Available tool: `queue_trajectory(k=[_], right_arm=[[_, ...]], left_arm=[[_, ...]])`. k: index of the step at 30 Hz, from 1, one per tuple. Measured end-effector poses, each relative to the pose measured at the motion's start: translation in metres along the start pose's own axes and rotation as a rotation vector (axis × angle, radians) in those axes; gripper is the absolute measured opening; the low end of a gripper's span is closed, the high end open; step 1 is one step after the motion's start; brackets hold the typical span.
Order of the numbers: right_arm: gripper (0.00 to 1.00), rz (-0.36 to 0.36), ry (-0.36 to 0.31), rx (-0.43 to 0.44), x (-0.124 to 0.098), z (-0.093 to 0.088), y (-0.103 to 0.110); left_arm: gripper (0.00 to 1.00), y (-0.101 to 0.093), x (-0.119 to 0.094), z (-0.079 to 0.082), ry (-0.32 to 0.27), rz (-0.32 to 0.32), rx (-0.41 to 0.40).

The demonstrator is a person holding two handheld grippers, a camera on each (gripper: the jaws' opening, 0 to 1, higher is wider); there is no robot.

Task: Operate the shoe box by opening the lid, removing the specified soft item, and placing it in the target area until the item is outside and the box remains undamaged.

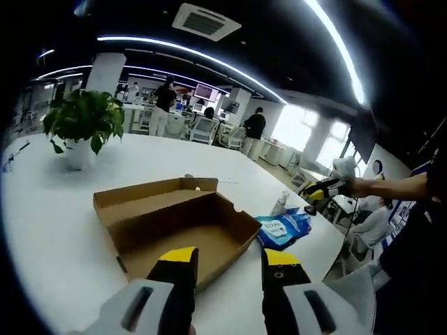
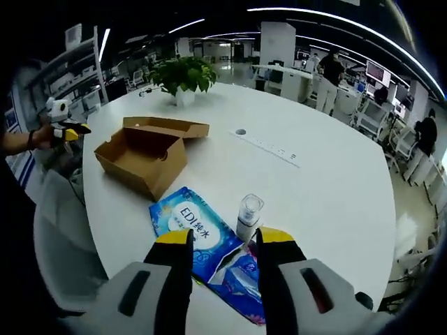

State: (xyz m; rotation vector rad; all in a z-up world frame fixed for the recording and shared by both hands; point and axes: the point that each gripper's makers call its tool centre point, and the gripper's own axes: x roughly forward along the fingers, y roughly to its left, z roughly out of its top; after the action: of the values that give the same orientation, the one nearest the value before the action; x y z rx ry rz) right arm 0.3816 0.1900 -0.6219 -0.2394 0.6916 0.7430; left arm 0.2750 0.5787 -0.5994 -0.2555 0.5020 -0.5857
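The right gripper [image 2: 223, 241], jaws apart and holding nothing, hangs at the bottom centre of the right gripper view just above a blue soft pack of wipes [image 2: 188, 227] lying flat on the white round table [image 2: 335, 188], with a small clear bottle [image 2: 248, 218] standing against the pack's right edge and a second blue pouch [image 2: 241, 286] partly under the jaws. The shoe box [image 2: 143, 157] sits open in the upper left of that view, well apart from the pack, its lid [image 2: 167, 126] folded back and its walls apparently undamaged. In the left gripper view the left gripper [image 1: 229, 262], also apart and empty, hovers at bottom centre near the box's [image 1: 183, 227] front edge, the blue pack [image 1: 283, 229] lying to centre right beyond the box corner. The item looks to be out already; the risks now are a jaw tipping the bottle while nearing the pack, or the left gripper crushing the cardboard wall. A potted plant [image 1: 82, 125] stands upper left
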Motion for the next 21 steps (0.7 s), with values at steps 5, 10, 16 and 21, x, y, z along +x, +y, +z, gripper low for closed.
queue_trajectory(k=[5, 10, 16, 21], right_arm=[[0.34, 0.027, -0.040, 0.025, 0.002, 0.007, 0.018], [0.33, 0.052, -0.062, 0.024, 0.006, 0.013, 0.039], [0.33, 0.096, -0.076, 0.013, 0.009, 0.016, 0.068], [0.33, 0.131, -0.088, 0.010, 0.010, 0.019, 0.084]], left_arm=[[0.36, 0.017, -0.003, 0.003, -0.028, 0.070, -0.029], [0.38, 0.037, -0.006, 0.000, -0.026, 0.142, -0.036], [0.38, 0.065, -0.010, -0.007, -0.032, 0.258, -0.083], [0.38, 0.073, -0.011, -0.011, -0.027, 0.290, -0.103]])
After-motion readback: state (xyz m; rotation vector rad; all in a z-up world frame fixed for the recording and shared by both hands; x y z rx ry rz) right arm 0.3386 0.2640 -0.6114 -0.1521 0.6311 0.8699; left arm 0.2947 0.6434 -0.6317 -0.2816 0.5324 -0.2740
